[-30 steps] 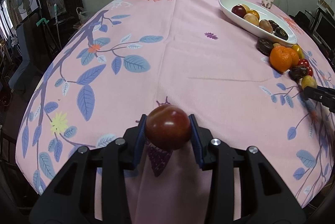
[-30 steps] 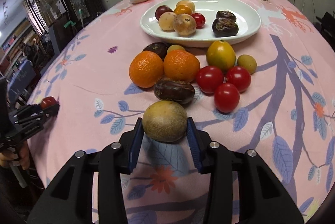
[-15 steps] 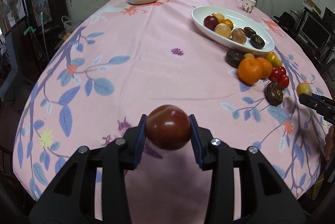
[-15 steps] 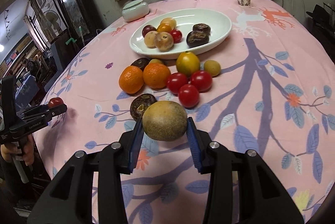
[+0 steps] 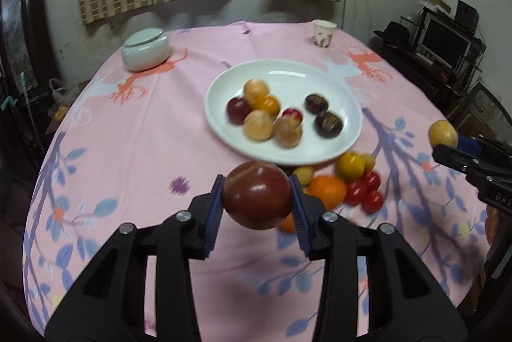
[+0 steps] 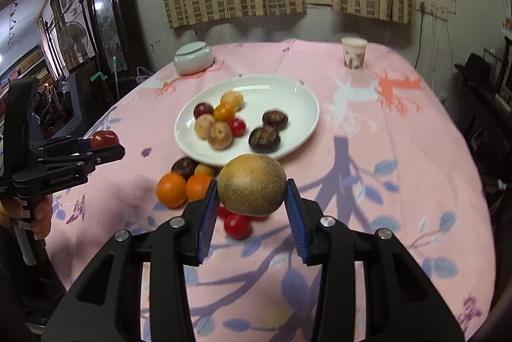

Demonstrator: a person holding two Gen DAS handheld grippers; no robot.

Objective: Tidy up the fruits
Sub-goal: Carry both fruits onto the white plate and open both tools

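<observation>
left gripper (image 5: 257, 196): blue pads clamped on glossy dark-red tomato (image 5: 257, 195), 6 o'clock of oval white plate (image 5: 348, 105)
right gripper (image 6: 252, 190): clamped on round speckled tan fruit (image 6: 252, 184), raised over pink cloth (image 6: 400, 150)

We count one plate (image 6: 307, 105) with eight fruits on it and two grippers, each holding one fruit. Beside the plate: two oranges (image 6: 171, 189), at least three red tomatoes (image 5: 364, 196). One cup (image 6: 353, 52), one lidded jar (image 6: 193, 57).

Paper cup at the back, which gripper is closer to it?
Right. Seen across the plate, the right gripper is on the same side as the paper cup, the left gripper opposite.
</observation>
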